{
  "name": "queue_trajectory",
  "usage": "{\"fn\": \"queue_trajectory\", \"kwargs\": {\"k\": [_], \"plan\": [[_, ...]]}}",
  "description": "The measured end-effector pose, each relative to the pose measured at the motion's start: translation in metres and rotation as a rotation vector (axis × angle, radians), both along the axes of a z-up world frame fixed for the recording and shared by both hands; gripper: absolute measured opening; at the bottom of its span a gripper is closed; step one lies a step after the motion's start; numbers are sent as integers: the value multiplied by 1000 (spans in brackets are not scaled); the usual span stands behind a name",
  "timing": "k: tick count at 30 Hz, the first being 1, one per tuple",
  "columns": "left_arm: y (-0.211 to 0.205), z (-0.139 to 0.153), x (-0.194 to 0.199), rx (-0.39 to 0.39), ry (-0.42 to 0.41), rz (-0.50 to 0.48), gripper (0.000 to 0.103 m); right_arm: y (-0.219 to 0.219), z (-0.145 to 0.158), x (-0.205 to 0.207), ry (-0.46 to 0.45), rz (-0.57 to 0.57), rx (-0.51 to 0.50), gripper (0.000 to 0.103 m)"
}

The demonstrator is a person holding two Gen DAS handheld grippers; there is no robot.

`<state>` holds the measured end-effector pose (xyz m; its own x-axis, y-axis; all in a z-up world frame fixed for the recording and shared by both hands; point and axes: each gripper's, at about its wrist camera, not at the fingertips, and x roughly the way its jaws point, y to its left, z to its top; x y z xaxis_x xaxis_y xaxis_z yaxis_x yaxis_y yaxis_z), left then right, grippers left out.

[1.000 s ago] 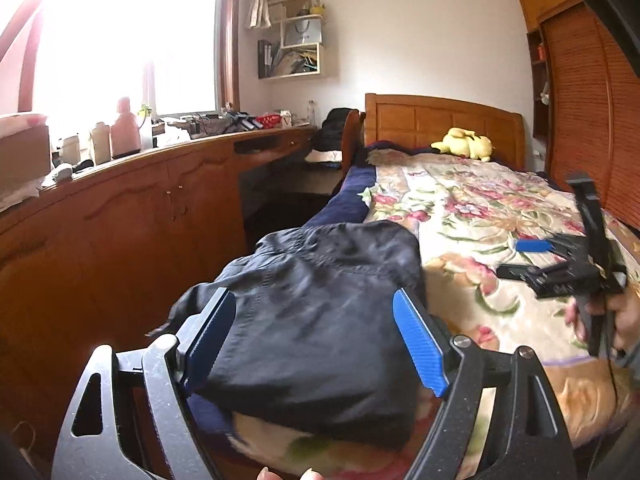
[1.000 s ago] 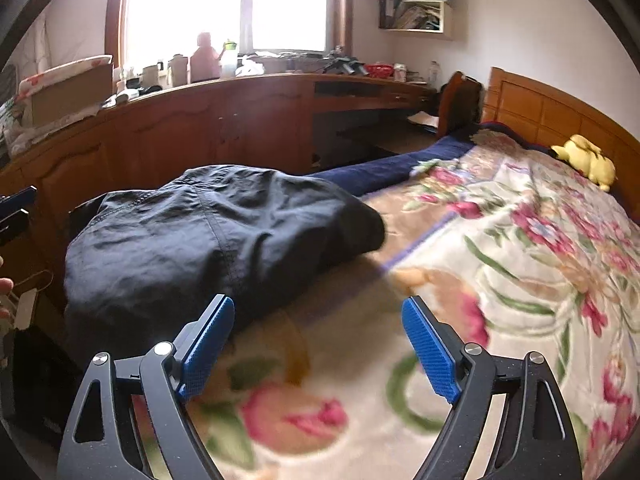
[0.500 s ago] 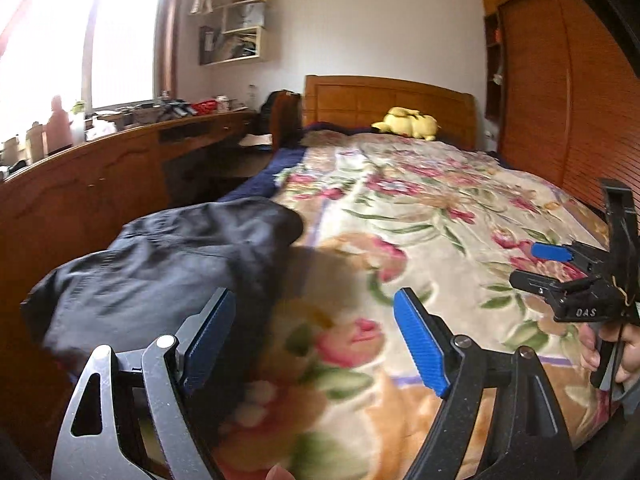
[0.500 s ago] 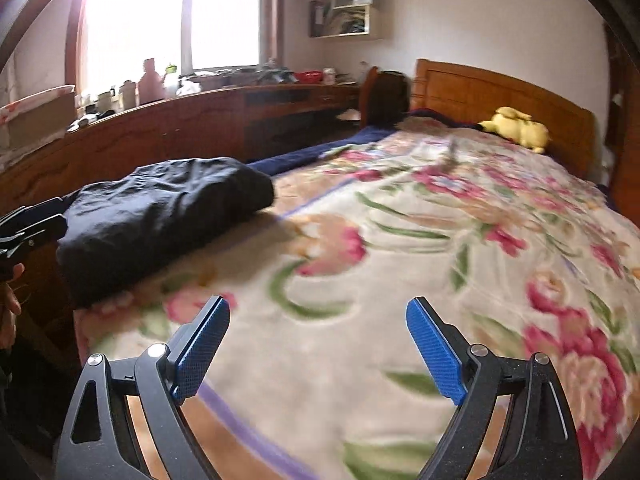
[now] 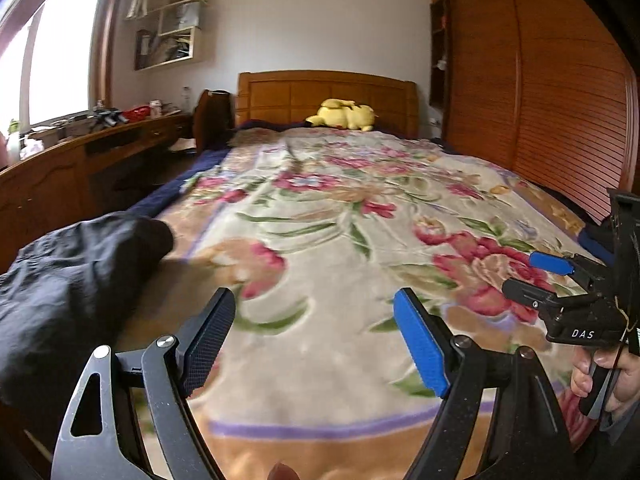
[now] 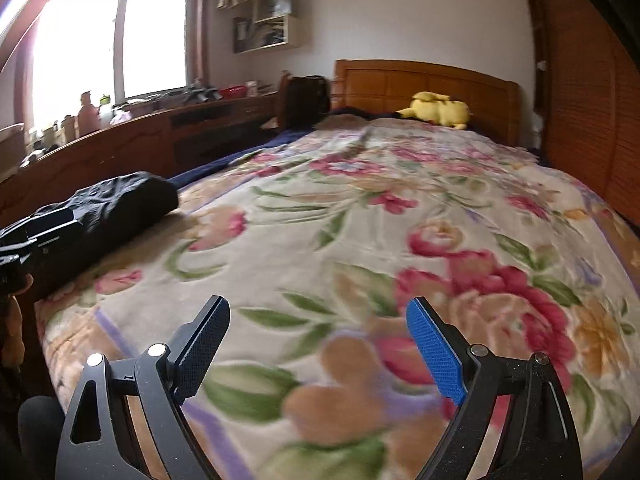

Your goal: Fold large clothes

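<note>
Dark garment (image 5: 68, 280) sits bundled at the bed's (image 5: 340, 432) front-left corner (looks folded already, I'd guess). Left tongs (image 5: 314, 334) and right tongs (image 6: 318, 344) both released, hovering over bare blanket w/ nothing gripped. Next move prob. calls for fetching another piece. No containers in reach; wall shelf's contents too blurry.

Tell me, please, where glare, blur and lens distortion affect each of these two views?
Left wrist view: the window is blown out white, the wardrobe bows from fisheye curvature, and the floral blanket smears near the left tool. Right wrist view: the window glares too, and the blanket blurs around the right tool.
</note>
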<state>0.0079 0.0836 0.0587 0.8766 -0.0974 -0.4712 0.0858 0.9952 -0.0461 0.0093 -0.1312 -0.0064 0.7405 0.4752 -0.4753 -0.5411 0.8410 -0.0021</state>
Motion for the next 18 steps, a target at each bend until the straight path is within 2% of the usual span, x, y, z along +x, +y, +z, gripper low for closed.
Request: {"fn": "queue_trajectory", "kwargs": {"k": [9, 13, 18], "plan": [[-59, -1, 26, 3, -3, -52, 82, -33, -1, 2, -31, -89, 64, 91], [-79, 8, 33, 22, -36, -47, 82, -38, 4, -2, -58, -124, 87, 91], [-93, 18, 35, 0, -77, -51, 82, -45, 14, -19, -124, -162, 105, 91]]}}
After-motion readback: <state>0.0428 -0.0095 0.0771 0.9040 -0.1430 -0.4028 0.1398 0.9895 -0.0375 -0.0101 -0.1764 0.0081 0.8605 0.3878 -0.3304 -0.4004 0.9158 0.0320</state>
